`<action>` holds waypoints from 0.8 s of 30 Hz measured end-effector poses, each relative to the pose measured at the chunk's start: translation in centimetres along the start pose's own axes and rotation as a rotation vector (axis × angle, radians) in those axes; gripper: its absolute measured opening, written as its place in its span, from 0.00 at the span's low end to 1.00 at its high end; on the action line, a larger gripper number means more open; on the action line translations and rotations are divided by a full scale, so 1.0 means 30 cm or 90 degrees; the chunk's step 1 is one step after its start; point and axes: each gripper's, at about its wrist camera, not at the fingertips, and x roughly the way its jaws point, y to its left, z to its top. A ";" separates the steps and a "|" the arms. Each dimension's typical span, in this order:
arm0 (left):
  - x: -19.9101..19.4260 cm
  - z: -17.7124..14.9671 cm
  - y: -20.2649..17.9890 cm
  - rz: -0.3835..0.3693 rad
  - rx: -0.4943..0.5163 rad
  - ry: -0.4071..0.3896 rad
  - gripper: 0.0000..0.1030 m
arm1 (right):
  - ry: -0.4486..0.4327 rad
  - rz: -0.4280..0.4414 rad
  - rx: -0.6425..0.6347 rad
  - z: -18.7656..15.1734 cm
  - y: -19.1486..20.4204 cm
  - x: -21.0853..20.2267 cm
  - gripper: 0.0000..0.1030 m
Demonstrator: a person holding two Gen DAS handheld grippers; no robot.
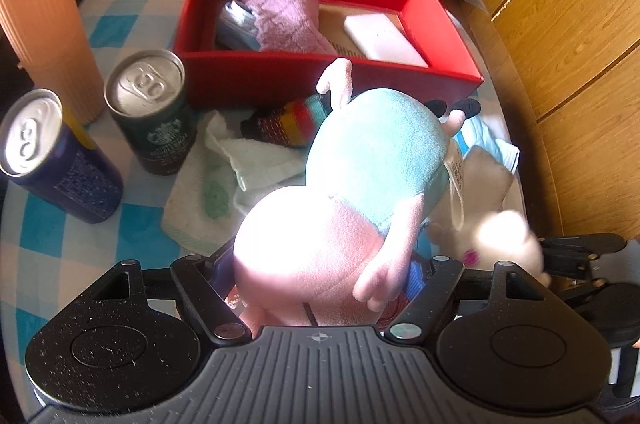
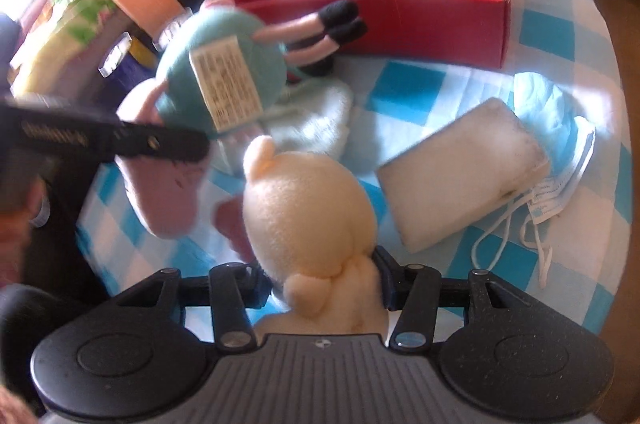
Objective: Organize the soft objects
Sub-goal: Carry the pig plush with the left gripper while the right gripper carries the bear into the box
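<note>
Left gripper (image 1: 320, 288) clamping pink plush (image 1: 320, 244), right gripper (image 2: 324, 288) clamping cream plush (image 2: 308, 208)

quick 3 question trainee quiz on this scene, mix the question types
1. True or false: the left claw holds the pink and teal plush.
2. What does the right claw grip? A) cream plush B) sponge C) can
3. Fill in: the purple towel lies in the red ___.

Key: 1 true; 2 A; 3 box
</note>
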 end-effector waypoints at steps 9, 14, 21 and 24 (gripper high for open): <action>-0.074 0.032 -0.002 -0.008 -0.008 -0.038 0.73 | -0.077 0.048 0.051 0.075 -0.007 -0.126 0.27; -0.125 0.051 -0.013 -0.009 -0.004 -0.062 0.73 | -0.118 0.037 0.045 0.113 0.008 -0.204 0.27; -0.216 0.092 -0.023 -0.010 -0.004 -0.104 0.73 | -0.175 0.014 0.020 0.159 0.058 -0.313 0.27; -0.258 0.110 -0.030 -0.010 -0.003 -0.121 0.73 | -0.197 0.007 0.008 0.179 0.085 -0.349 0.27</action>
